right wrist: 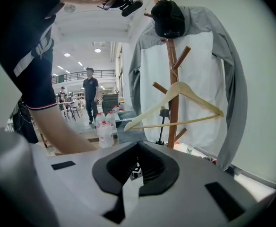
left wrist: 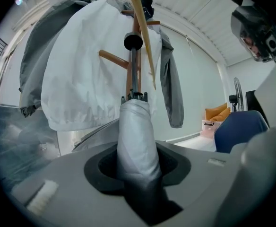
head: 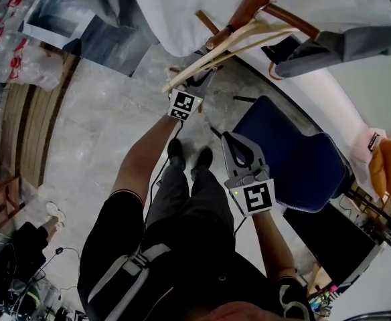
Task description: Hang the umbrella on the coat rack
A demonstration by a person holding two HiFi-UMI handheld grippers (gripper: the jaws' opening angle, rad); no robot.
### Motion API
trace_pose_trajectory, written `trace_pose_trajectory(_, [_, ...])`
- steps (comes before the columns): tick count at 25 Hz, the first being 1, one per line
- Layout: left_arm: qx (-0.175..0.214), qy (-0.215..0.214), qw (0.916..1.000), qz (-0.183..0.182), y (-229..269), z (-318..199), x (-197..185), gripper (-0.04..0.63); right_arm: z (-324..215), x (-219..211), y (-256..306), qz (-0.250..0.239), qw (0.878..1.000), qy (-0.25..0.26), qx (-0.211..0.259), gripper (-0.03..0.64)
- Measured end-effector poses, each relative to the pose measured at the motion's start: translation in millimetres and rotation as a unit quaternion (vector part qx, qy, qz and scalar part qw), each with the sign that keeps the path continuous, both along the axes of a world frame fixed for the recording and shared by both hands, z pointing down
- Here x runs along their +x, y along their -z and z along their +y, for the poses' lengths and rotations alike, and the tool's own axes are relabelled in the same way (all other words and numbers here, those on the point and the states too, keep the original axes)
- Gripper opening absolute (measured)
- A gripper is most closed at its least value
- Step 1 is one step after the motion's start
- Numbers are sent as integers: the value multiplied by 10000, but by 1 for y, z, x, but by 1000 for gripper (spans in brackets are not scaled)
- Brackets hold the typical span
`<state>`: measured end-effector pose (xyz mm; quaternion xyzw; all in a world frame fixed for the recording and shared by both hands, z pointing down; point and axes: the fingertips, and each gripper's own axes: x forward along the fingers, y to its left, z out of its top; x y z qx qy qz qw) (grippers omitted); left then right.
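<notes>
A folded pale grey umbrella (left wrist: 135,136) runs up between the jaws of my left gripper (left wrist: 138,174), which is shut on it. Its black end (left wrist: 133,41) sits against the wooden coat rack (left wrist: 129,82). In the head view my left gripper (head: 197,79) is held out at the rack (head: 249,9), right under a wooden hanger (head: 229,49). A white and grey jacket (left wrist: 76,70) hangs on the rack. My right gripper (head: 238,149) is shut with nothing in it, lower and back from the rack. In its own view my right gripper (right wrist: 138,148) faces the rack (right wrist: 172,93), the hanger (right wrist: 194,98) and the jacket (right wrist: 199,70).
A blue chair (head: 289,159) stands right of my right gripper. A black cap (right wrist: 168,18) tops the rack. Packs of water bottles (head: 8,45) and a wooden slatted bench (head: 28,126) lie to the left. A person (right wrist: 90,93) stands far off in the hall.
</notes>
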<state>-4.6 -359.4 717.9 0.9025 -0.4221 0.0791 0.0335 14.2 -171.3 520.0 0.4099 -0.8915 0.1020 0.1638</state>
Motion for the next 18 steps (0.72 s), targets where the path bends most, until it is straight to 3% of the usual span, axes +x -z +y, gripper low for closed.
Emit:
trace_pose_trajectory(9, [-19, 56, 9999, -97, 1, 0, -3, 206, 2, 3, 2, 2, 10000, -22, 12, 2])
trace_pose_trajectory(18, [-399, 172, 9987, -277, -16, 6, -14, 449, 4, 7, 8, 3, 10000, -29, 14, 2])
